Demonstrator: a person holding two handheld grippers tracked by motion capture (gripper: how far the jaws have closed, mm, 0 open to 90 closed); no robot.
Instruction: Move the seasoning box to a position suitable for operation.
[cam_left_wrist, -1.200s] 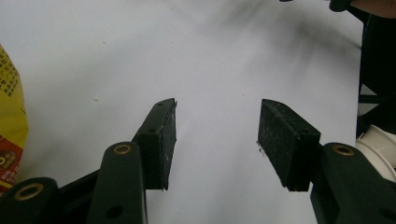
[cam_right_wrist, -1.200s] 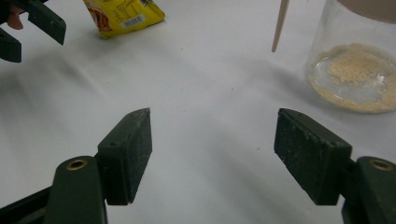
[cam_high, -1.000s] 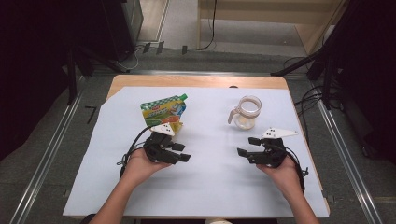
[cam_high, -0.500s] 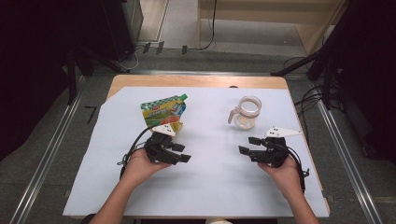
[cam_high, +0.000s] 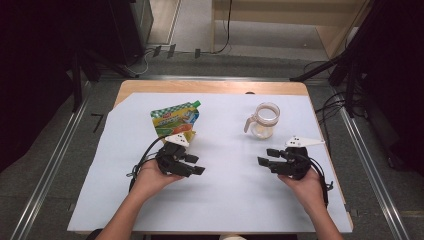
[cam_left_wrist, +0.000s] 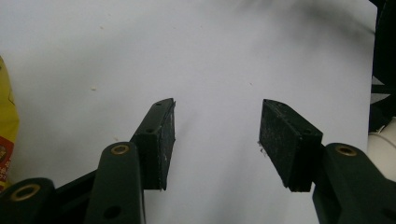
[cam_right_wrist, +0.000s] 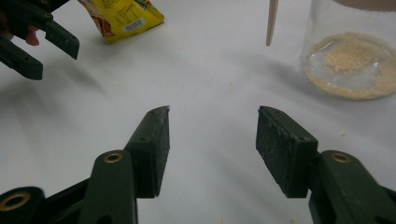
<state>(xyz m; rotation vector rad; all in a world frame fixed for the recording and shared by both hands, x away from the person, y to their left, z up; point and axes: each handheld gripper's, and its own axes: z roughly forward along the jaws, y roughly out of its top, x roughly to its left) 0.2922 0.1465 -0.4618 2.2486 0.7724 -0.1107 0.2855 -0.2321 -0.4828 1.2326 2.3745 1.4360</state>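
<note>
— Two grippers rest low over the white table cover (cam_high: 225, 200), nothing between the jaws of either. The biggest thing is the green and yellow pouch (cam_high: 176, 119), lying flat just beyond the left gripper (cam_high: 196, 165). What worries you there?

— It is soft and slick, I judge; a pinch near one edge could let it fold or slide away from the pads.

— And the glass jug (cam_high: 263, 120), ahead of the right gripper (cam_high: 266, 157)?

— It stands upright with pale crumbs in the bottom (the right gripper view shows them well). A sideways nudge at the handle could tip it and scatter them.

— The right gripper's jaws have just been closing, though they stand apart on empty air. The left's are apart too.

— Then a narrower gap may clip the jug's wall rather than clear it.
</note>
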